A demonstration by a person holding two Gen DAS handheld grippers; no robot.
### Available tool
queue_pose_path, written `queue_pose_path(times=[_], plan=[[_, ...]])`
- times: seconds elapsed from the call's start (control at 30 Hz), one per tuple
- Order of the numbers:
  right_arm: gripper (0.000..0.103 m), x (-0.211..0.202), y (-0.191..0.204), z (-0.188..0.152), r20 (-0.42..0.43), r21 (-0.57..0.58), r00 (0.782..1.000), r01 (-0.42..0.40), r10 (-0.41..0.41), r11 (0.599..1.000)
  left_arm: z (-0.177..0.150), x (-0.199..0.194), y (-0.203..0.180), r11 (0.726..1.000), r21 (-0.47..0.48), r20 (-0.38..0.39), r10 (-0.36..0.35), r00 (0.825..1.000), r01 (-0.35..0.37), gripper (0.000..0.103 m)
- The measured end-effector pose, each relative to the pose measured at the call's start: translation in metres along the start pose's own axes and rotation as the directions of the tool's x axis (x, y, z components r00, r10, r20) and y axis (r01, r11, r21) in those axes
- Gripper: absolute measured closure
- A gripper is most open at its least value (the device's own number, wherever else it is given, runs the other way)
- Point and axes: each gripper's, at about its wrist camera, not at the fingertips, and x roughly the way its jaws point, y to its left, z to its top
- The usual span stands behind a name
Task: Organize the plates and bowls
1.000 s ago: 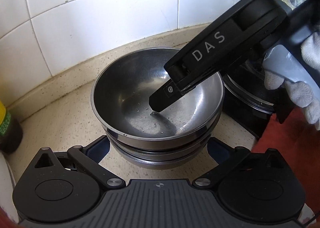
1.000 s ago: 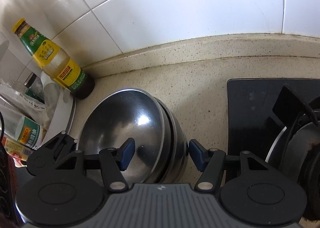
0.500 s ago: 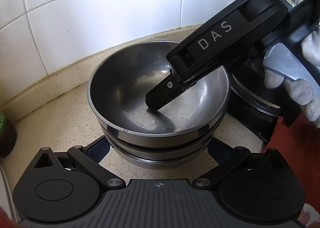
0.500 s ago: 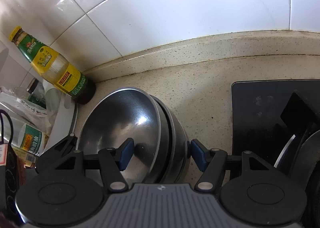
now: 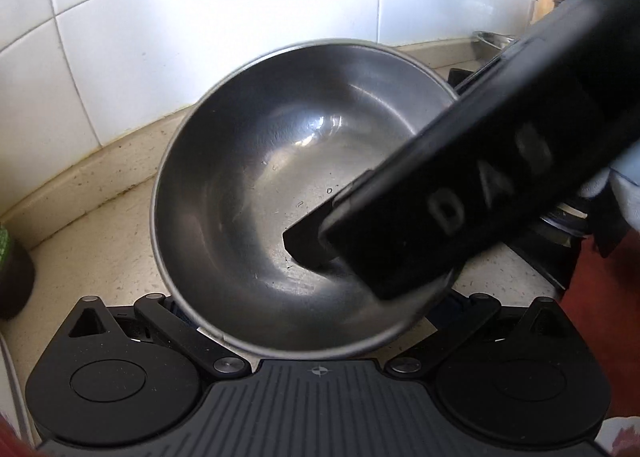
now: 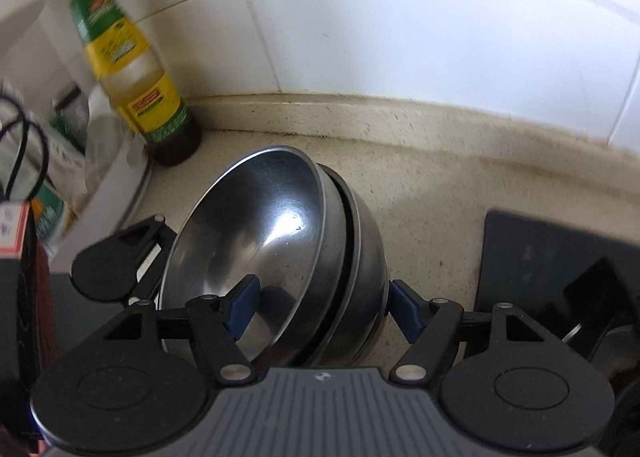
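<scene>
R hand-held gripper (image 6: pixel 320 307) straddled the rim of the top bowl (image 6: pixel 256 241): one blue pad (image 6: pixel 242 307) inside the bowl, the other outside the stack's wall. Jaws were opening, pads not pressing, so prob. a release after nesting. Same gripper showed in the left wrist view as a blurred black finger (image 5: pixel 316 245) dipping into the bowl.

L hand-held gripper (image 5: pixel 320 309) sat low at the stack's near side; its fingertips were hidden under the bowl rim, so apart or clamped: can't tell. Likely there to steady the stack.

Stack of steel bowls (image 6: pixel 360 269) stood on the worktop (image 6: pixel 420 193) near its back edge by the tiled wall (image 6: pixel 400 37). Top bowl looked tilted, not fully seated in the ones below. An oil bottle (image 6: pixel 132 69) stood behind at the back edge; the hob (image 6: pixel 540 253) lay just beside on the other side, leaving the stack a tight slot.
</scene>
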Motion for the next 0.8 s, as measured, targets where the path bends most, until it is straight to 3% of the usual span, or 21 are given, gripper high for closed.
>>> queue_pose_path(times=[0.5,0.8], plan=[[0.037,-0.01,0.04,-0.003,0.048,-0.14,0.988,0.154,-0.149,0.978,-0.016,-0.01,0.005,0.996,-0.085,0.036,0.008,0.999,-0.005,0.0],[0.045,-0.014,0.008,0.004,0.02,0.046,0.999,0.025,-0.026,0.999,-0.016,-0.017,-0.001,0.998,-0.064,0.039,0.026,0.999,-0.023,0.0]])
